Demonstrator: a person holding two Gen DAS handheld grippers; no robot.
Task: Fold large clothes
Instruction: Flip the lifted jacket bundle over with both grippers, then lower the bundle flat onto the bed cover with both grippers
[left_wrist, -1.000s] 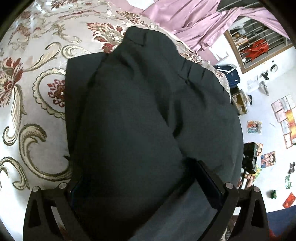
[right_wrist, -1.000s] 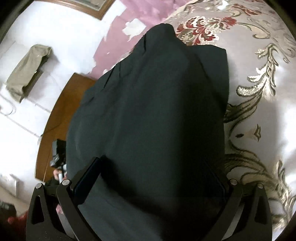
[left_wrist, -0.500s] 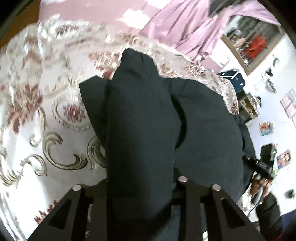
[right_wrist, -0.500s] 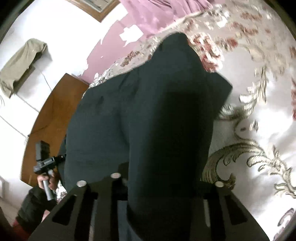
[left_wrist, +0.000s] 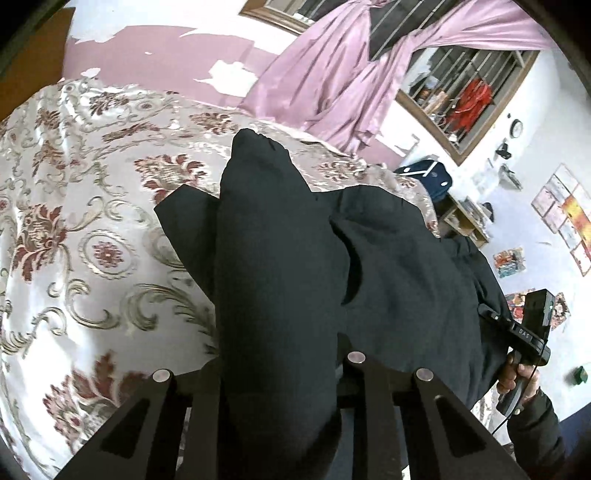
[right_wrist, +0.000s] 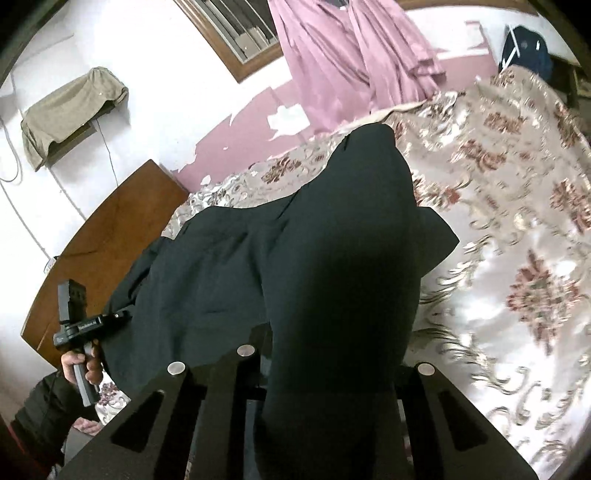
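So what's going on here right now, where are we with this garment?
A person is working a dark garment on a floral bedspread with a handheld gripper in each hand. The left gripper and right gripper each pinch a bunch of the cloth, jaws closing further on it, and the near edge hangs lifted off the bed. The far part lies on the bedspread.

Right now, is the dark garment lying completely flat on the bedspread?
No, the dark garment rises bunched from the bedspread into the left gripper.
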